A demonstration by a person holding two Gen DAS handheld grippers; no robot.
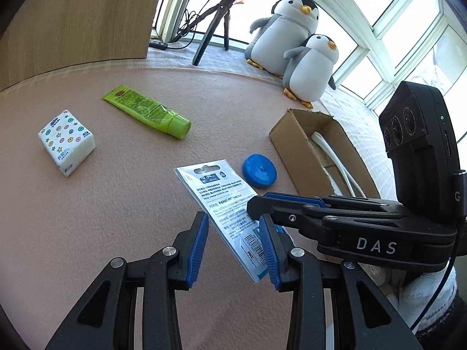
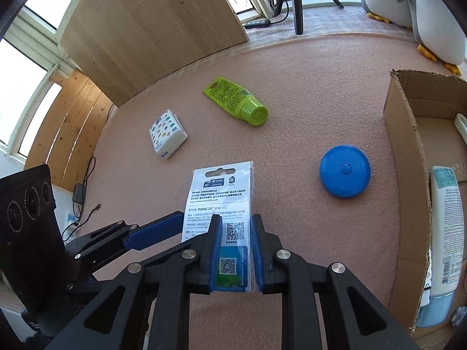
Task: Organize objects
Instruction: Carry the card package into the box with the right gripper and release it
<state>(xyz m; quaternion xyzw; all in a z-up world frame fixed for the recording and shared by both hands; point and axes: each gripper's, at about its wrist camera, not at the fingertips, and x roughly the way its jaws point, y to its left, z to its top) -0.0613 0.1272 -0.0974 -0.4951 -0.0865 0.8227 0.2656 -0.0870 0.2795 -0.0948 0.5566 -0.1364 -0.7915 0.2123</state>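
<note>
A white printed hang packet [image 1: 221, 201] [image 2: 219, 192] is held tilted above the pink carpet. My right gripper [image 2: 236, 218] is shut on its lower end, where a blue-green card shows between the blue pads. In the left wrist view the right gripper [image 1: 254, 202] reaches in from the right, over the packet. My left gripper [image 1: 233, 217] [image 2: 175, 218] straddles the packet with its jaws apart. Carpet shows between its left pad and the packet's edge. A green tube [image 1: 146, 110] [image 2: 236, 99], a tissue pack [image 1: 67, 141] [image 2: 167, 134] and a blue round case [image 1: 259, 170] [image 2: 346, 175] lie on the carpet.
An open cardboard box [image 1: 294, 145] [image 2: 408, 175] stands at the right, with a white and blue bottle [image 2: 445, 227] lying inside. Two plush penguins [image 1: 292, 35] and a tripod [image 1: 213, 26] stand by the window. A wooden panel [image 1: 73, 14] rises at the back left.
</note>
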